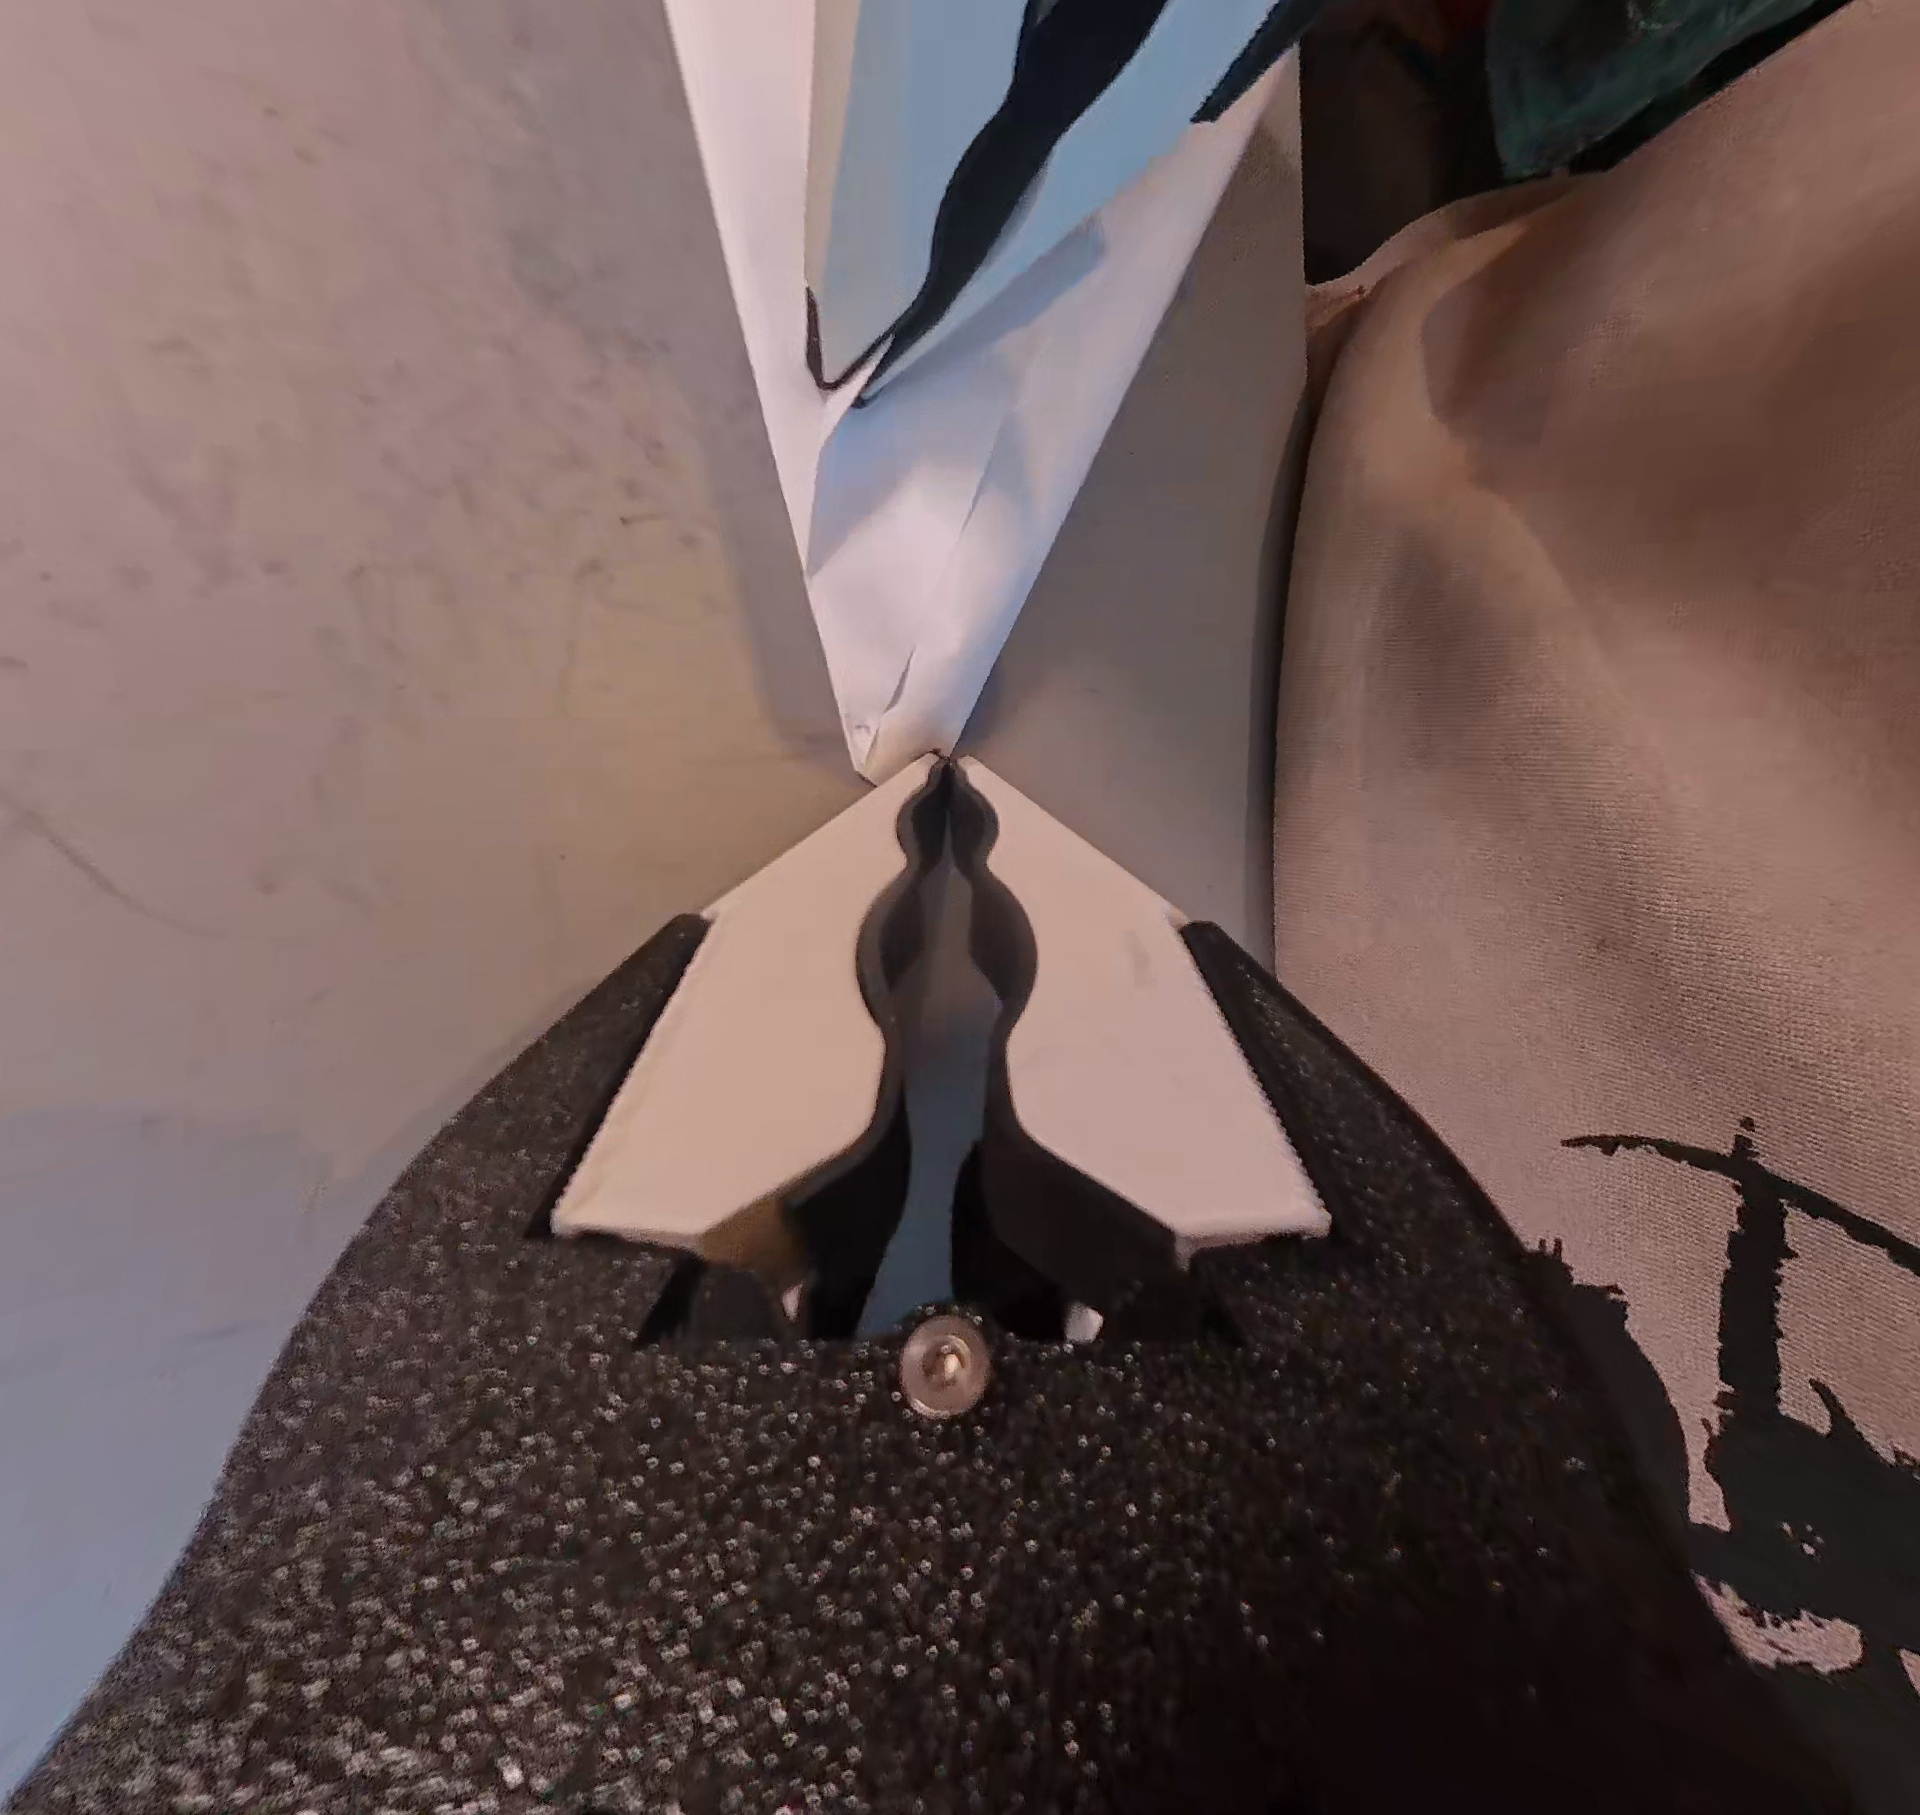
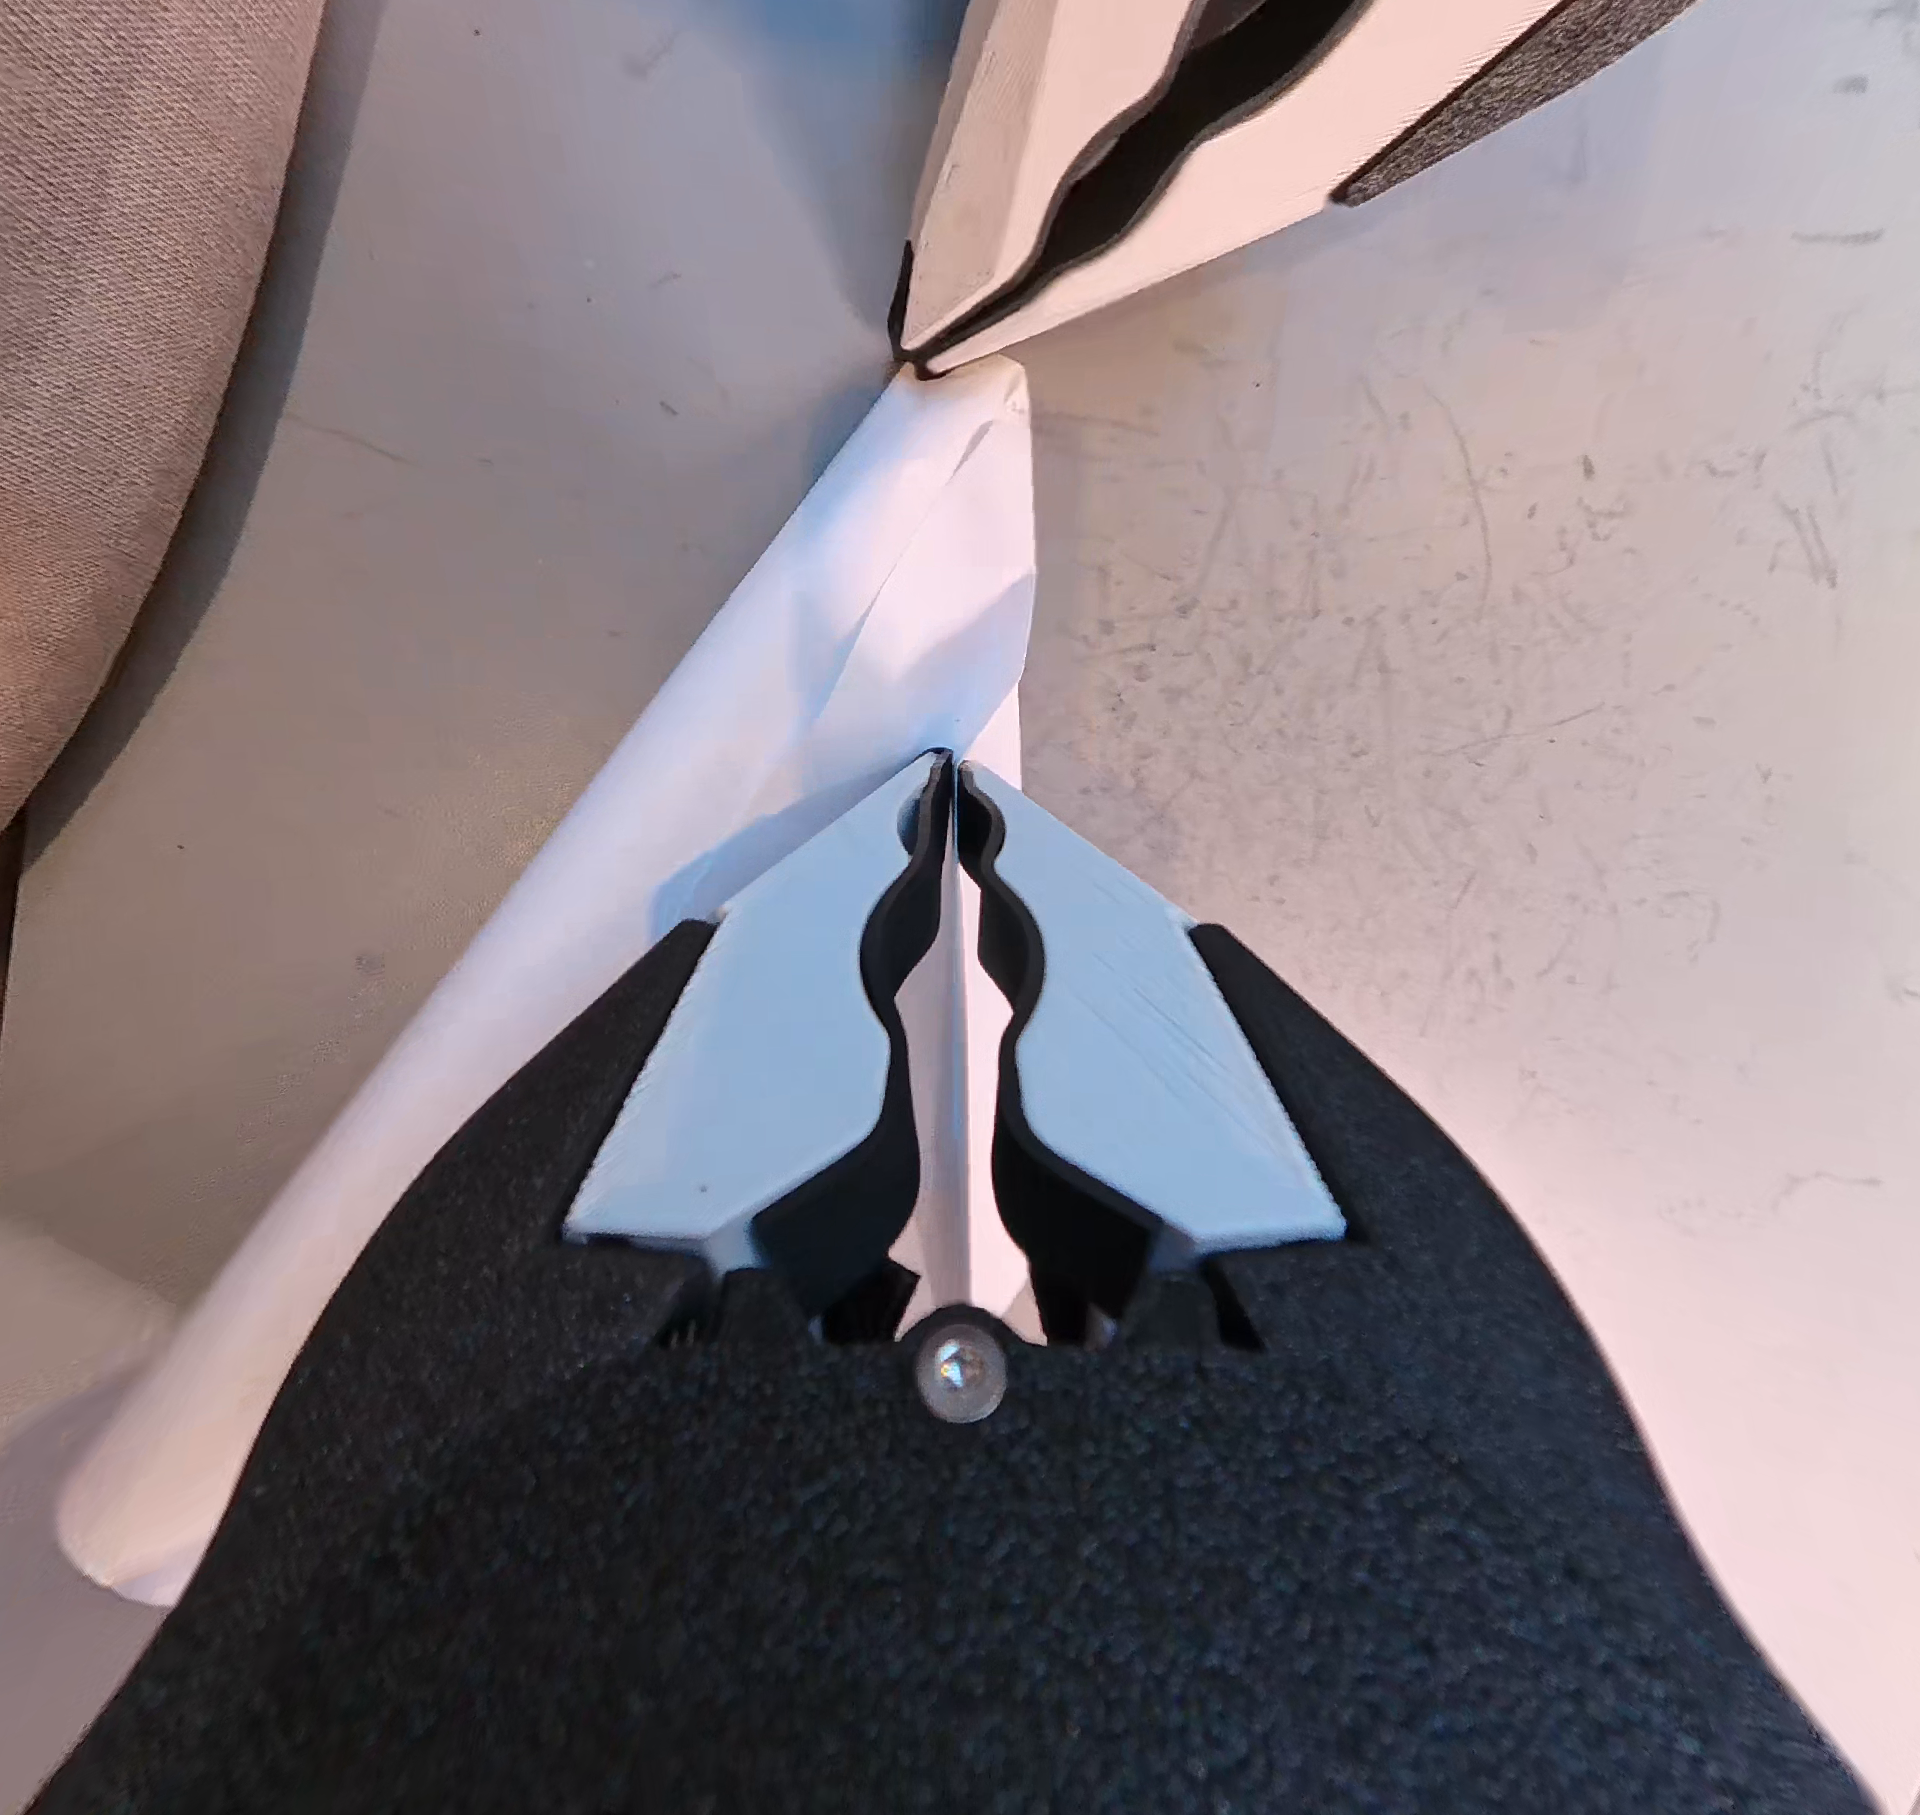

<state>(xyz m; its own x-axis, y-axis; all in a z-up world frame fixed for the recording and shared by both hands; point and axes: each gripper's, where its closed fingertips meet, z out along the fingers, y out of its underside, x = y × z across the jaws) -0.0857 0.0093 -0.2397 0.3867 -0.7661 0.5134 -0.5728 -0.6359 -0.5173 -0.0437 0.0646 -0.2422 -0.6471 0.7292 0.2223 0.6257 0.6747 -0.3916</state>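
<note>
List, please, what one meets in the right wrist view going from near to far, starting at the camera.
Right gripper, shut on the white paper → white paper stretching away over the scratched table → left gripper, pinching the paper's far corner.

Creased matt white paper (image 2: 894,602), scuffed matt tabletop (image 2: 1455,726), grainy black plastic claw (image 2: 951,763) housing

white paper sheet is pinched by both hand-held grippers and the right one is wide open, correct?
Not quite. The right wrist view shows the right hand-held gripper shut on the white paper sheet, not open. The left hand-held gripper does pinch its far corner.
</note>
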